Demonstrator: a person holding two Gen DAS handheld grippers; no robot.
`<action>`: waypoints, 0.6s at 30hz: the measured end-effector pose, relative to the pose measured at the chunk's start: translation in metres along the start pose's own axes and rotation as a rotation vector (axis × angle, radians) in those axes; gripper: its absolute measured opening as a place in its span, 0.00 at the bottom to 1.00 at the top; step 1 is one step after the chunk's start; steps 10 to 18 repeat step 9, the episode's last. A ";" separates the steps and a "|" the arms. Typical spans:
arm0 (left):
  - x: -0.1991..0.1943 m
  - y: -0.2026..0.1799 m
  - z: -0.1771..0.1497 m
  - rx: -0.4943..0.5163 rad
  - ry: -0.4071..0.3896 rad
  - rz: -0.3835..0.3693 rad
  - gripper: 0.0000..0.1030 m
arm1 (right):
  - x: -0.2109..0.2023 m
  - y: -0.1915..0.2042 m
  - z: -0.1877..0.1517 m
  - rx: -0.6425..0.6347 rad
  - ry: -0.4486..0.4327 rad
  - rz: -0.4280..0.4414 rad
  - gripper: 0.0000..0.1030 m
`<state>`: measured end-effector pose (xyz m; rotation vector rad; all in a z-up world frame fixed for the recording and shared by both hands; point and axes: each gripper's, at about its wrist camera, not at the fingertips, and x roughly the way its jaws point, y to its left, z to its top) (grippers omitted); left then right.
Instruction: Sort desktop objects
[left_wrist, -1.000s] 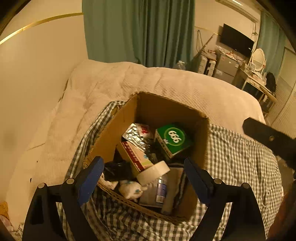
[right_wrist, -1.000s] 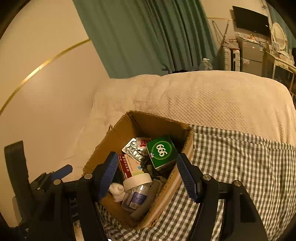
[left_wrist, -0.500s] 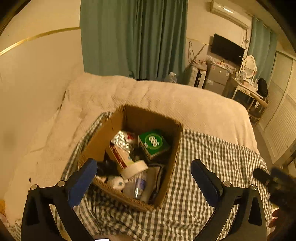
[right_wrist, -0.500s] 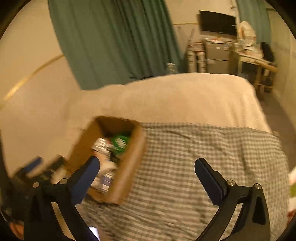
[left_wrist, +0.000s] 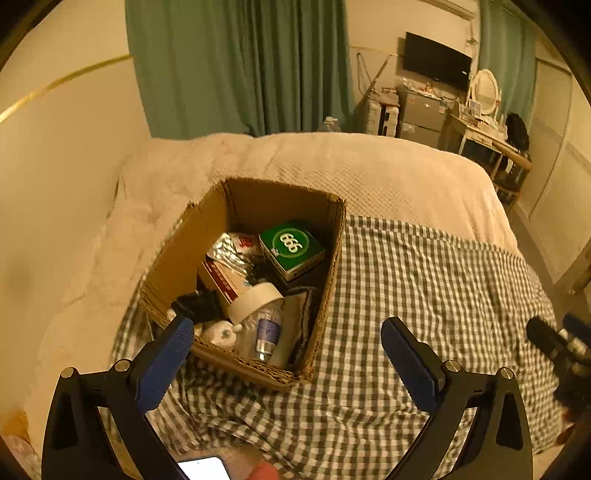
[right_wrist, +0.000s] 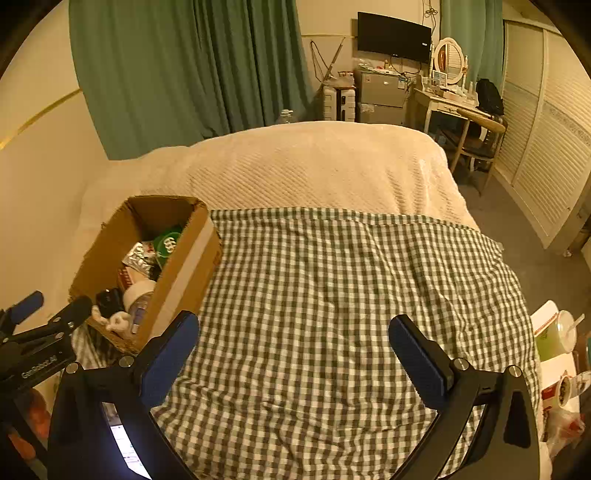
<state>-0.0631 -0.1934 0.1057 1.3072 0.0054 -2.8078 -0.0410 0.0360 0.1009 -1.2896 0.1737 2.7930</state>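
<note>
Cardboard box (left_wrist: 255, 206) sits on the checked cloth (left_wrist: 424, 295) that covers the near part of the bed (left_wrist: 351, 166), and it is full of small things. From the left wrist view the left gripper (left_wrist: 284, 354) points down at a slant, with its blue pads spread wide apart and nothing between them. One pad hangs over the near left corner of the box and the other hangs over bare cloth to the right of the box. The jaws have just been opening. From the right wrist view the right gripper (right_wrist: 291, 350) also tips down, well to the right of the box, over plain cloth. Its pads are spread wide too, they hold nothing, and they have just been opening as well. Inside the box, at the far end, lies a green packet (left_wrist: 291, 249) with white numbers on top. Just left of it is a shiny silver pill sheet (left_wrist: 229, 253). Nearer than that lies a red and white carton (left_wrist: 221, 280). A roll of white tape (left_wrist: 255, 301) leans in the middle of the box. Under the tape lies a clear little bottle (left_wrist: 267, 332) with a purple label. A black thing (left_wrist: 199, 304) and a small white lump (left_wrist: 221, 332) sit in the near left corner. A lit phone screen (right_wrist: 125, 446) shows at the bottom edge, nearer than the box.
</note>
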 end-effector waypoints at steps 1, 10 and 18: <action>0.002 0.001 0.001 -0.009 0.016 -0.005 1.00 | 0.002 0.003 0.000 0.000 0.006 0.005 0.99; 0.005 0.011 0.003 -0.041 0.010 0.044 1.00 | 0.020 0.009 -0.008 -0.016 0.055 -0.009 0.99; 0.005 0.011 0.003 -0.041 0.010 0.044 1.00 | 0.020 0.009 -0.008 -0.016 0.055 -0.009 0.99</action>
